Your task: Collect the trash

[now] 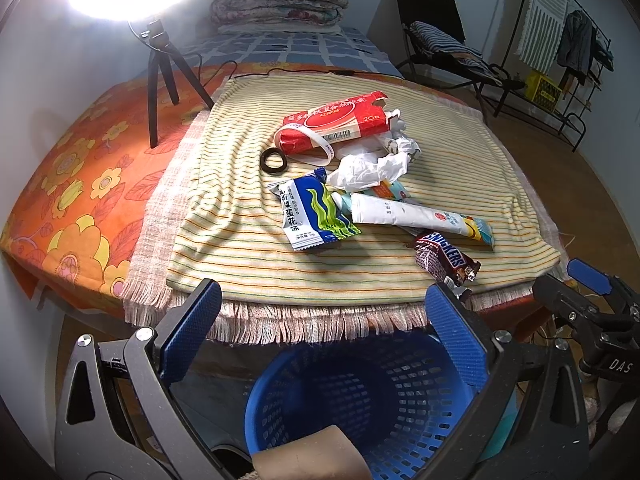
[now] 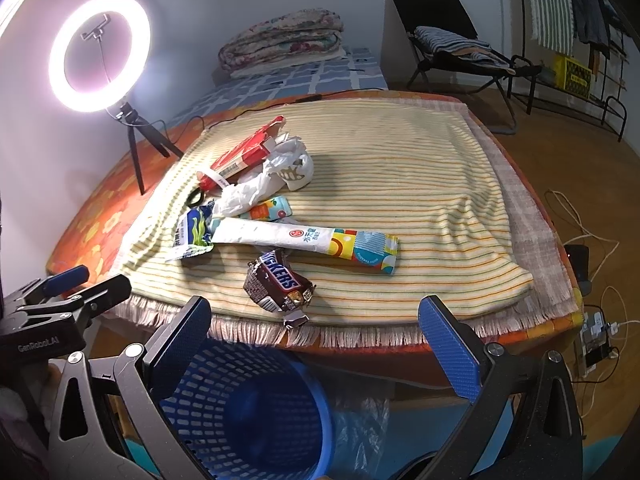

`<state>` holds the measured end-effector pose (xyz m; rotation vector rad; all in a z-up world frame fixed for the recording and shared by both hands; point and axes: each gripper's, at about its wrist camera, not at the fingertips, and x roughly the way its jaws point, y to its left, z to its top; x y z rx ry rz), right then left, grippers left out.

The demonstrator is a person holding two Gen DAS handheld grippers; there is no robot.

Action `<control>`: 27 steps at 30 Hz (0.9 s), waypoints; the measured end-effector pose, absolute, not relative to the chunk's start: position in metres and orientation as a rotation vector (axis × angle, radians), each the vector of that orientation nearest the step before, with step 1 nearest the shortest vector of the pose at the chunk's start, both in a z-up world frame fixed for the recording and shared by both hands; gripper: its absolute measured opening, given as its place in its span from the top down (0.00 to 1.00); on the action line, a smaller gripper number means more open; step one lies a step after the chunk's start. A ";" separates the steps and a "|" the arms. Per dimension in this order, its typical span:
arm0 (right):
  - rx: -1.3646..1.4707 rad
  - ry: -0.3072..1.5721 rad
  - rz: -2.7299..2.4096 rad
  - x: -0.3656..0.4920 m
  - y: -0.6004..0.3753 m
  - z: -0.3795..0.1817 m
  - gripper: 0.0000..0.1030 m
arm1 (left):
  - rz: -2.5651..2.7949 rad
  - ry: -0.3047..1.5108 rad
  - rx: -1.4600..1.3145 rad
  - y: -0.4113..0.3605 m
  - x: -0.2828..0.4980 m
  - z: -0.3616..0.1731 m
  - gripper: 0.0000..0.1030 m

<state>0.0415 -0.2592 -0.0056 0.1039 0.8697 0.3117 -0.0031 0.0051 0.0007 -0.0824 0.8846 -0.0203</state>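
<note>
Left gripper [image 1: 320,340], right gripper [image 2: 312,344] both spread, empty — blue basket [image 1: 360,400] bottom partly hidden.

- Right half of the striped cloth [image 2: 420,184]: bare, open from the near fringe to the far edge.
- Left-centre: litter heap, red carton [image 2: 244,152] to Snickers wrapper [image 2: 280,280], lying close together and partly overlapping.
- Upper left: ring light [image 2: 100,54] on its tripod [image 2: 136,140], beside the heap.
- Bottom centre: blue basket [image 1: 360,392], mouth unobstructed, below the fringe.
</note>
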 end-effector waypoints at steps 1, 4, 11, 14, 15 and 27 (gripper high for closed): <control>0.104 0.870 0.311 0.042 -0.259 -0.006 0.01 | -0.021 0.885 -0.083 0.005 -0.003 0.001 0.00; 0.105 0.870 0.311 0.042 -0.259 -0.006 0.00 | -0.023 0.886 -0.082 0.003 -0.005 0.000 0.00; 0.105 0.869 0.311 0.042 -0.258 -0.006 0.01 | -0.022 0.887 -0.084 0.004 -0.004 0.000 0.00; 0.104 0.871 0.315 0.041 -0.255 -0.007 0.01 | -0.022 0.888 -0.083 0.004 -0.004 0.000 0.00; 0.104 0.872 0.317 0.041 -0.254 -0.007 0.01 | -0.022 0.887 -0.083 0.004 -0.004 0.000 0.00; 0.096 0.860 0.344 0.042 -0.253 -0.010 0.01 | 0.001 0.902 -0.103 0.013 -0.007 -0.008 0.00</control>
